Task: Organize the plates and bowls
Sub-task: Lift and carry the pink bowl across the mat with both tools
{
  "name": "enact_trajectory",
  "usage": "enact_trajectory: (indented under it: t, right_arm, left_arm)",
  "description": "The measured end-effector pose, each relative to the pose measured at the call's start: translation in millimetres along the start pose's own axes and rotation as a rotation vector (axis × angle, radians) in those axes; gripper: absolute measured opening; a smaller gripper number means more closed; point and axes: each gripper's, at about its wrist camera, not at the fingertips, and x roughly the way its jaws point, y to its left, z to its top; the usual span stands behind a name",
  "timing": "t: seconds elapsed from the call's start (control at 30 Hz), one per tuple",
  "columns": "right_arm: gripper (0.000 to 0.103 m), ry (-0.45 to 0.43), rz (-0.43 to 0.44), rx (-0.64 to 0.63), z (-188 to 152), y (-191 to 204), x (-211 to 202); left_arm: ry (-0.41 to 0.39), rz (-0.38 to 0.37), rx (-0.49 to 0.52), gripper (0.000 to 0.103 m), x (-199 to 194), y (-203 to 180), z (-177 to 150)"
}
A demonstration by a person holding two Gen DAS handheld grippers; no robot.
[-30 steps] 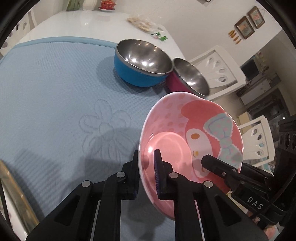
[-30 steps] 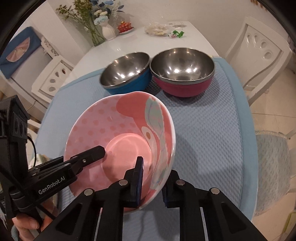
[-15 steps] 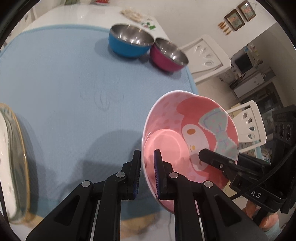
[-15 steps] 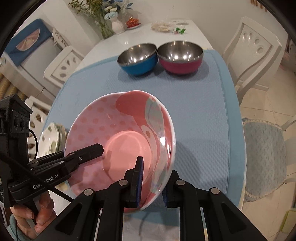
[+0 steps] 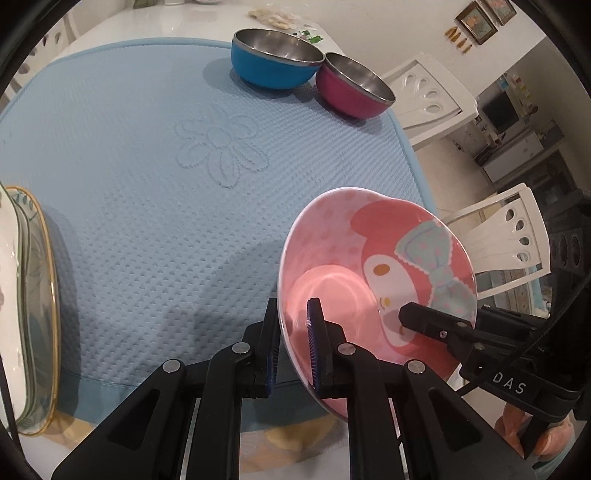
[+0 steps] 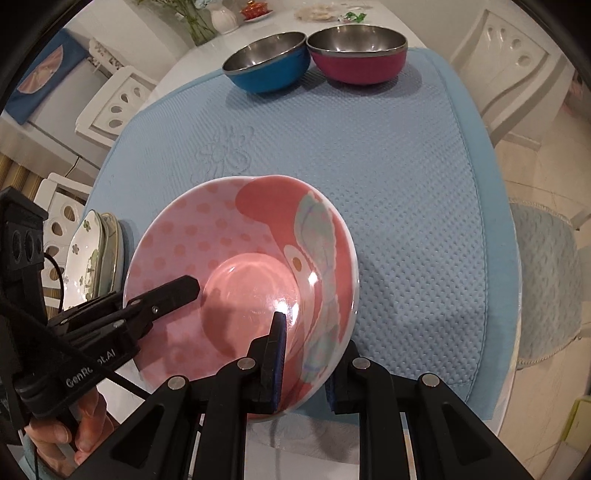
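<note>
A light-blue mat (image 5: pixel 155 177) covers the worktop (image 5: pixel 155 26). At the mat's far end stand a blue bowl (image 5: pixel 273 59) and a magenta bowl (image 5: pixel 351 90), rims touching, both steel-lined. A stack of plates (image 5: pixel 33 302) rests at the mat's left edge. White chairs (image 5: pixel 436 92) stand beyond the mat's right edge. Nothing lies on the mat between the far bowls and the pink bowl (image 5: pixel 373 273).

The pink bowl is held tilted above the mat's near edge, clear of the mat. The left tongs (image 5: pixel 293 343) are clamped on its left rim, one finger inside, one outside. The right tongs (image 6: pixel 306 354) grip the opposite rim likewise.
</note>
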Motion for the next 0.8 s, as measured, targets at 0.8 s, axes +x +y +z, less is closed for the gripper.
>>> enact_trajectory:
  t: [0.8]
  right_arm:
    - [0.017,0.007,0.040,0.042,-3.0,-6.1,-2.7]
  left_arm:
    - [0.002,0.003,-0.004,0.012,-6.8,8.6,1.8]
